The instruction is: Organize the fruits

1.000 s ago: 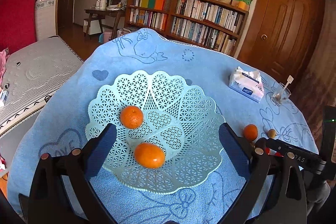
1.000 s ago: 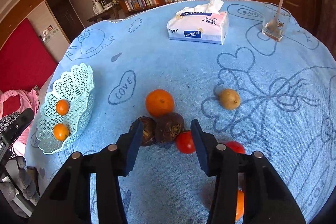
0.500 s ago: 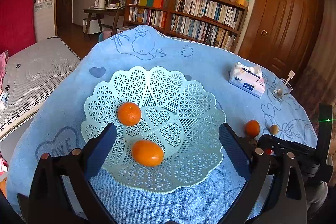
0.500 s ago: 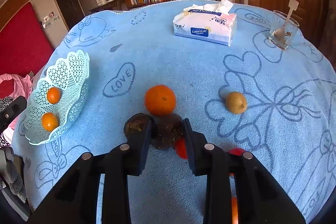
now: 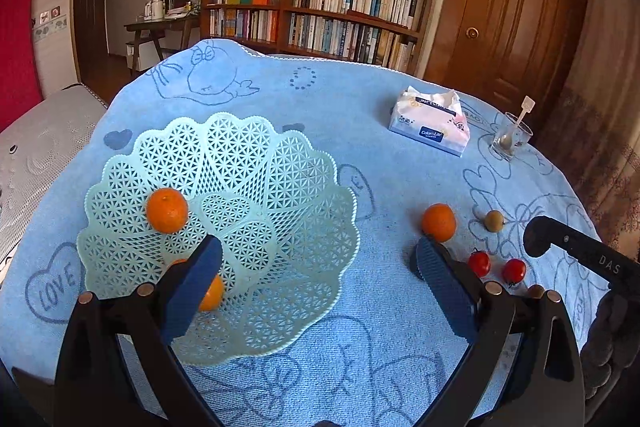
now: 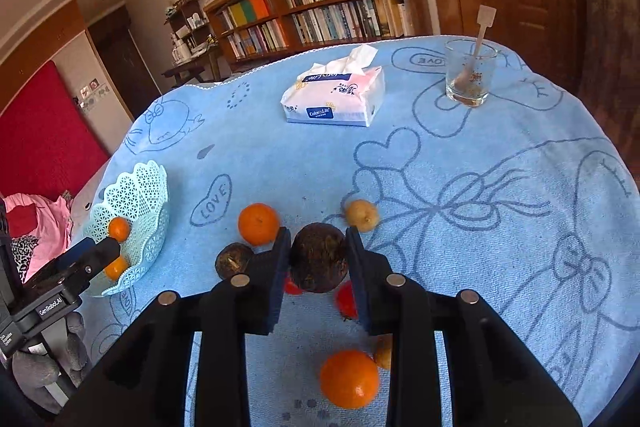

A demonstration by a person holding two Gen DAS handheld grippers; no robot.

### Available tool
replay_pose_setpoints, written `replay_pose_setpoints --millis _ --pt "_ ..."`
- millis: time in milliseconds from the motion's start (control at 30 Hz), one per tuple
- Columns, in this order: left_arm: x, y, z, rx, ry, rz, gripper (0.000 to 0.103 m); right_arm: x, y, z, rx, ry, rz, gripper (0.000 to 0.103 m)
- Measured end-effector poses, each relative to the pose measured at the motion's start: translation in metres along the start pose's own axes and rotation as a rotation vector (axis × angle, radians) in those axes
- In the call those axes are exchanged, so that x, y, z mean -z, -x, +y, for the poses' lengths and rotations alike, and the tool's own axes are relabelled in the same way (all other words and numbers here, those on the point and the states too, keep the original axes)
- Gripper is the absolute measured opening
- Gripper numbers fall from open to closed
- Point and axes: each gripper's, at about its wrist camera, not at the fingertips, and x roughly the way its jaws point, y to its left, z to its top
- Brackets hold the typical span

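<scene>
A pale green lattice basket [image 5: 280,211] [image 6: 148,203] holds two oranges [image 5: 167,209]; one is partly hidden behind my left finger. My left gripper [image 5: 316,263] hovers open just above the basket's near right side. In the right wrist view my right gripper [image 6: 318,259] is shut on a dark brown round fruit [image 6: 318,257], lifted off the cloth. A second dark brown fruit [image 6: 234,261], an orange [image 6: 258,223], a small yellow fruit [image 6: 362,215], two red cherry tomatoes [image 5: 514,270] and another orange [image 6: 349,379] lie on the blue cloth.
A tissue pack [image 6: 334,103] and a glass with a spoon [image 6: 470,77] stand further back on the round table under the blue cloth [image 6: 500,187]. A bookshelf [image 5: 316,15] and a wooden door [image 5: 512,7] are behind. A bed lies to the left.
My right gripper closed on the dark brown fruit and raised it. My left gripper swung right, so the basket now sits left in its view.
</scene>
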Motion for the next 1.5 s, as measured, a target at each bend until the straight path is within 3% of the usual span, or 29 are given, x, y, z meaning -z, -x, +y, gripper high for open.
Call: replay_pose_setpoints --millis 267,467,633,733,900,1100,1300,1500 --pt "-0.010 -0.020 -0.065 0.068 -0.127 0.014 0.098 0.003 0.006 -0.032 0.010 -0.073 -0.046 0.029" --pt "-0.017 -0.048 -0.099 0.102 -0.190 0.070 0.081 0.001 0.006 -0.048 0.036 -0.117 -0.062 0.029" --pt "-0.016 -0.077 -0.118 0.128 -0.206 0.130 0.065 0.006 -0.006 -0.074 0.004 -0.233 0.001 0.030" --pt "-0.013 -0.097 -0.120 0.132 -0.197 0.171 0.056 0.007 -0.008 -0.073 0.005 -0.230 0.006 0.030" --pt "-0.013 -0.115 -0.114 0.141 -0.164 0.199 0.052 0.009 -0.014 -0.081 -0.006 -0.263 0.021 0.030" --pt "-0.009 -0.128 -0.106 0.177 -0.131 0.226 0.039 0.012 -0.016 -0.098 -0.016 -0.342 0.028 0.030" --pt "-0.010 -0.121 -0.100 0.225 -0.112 0.213 0.039 0.011 -0.017 -0.092 -0.016 -0.319 0.023 0.031" --pt "-0.017 -0.101 -0.102 0.228 -0.125 0.144 0.039 0.011 -0.010 -0.100 0.090 -0.345 -0.010 0.041"
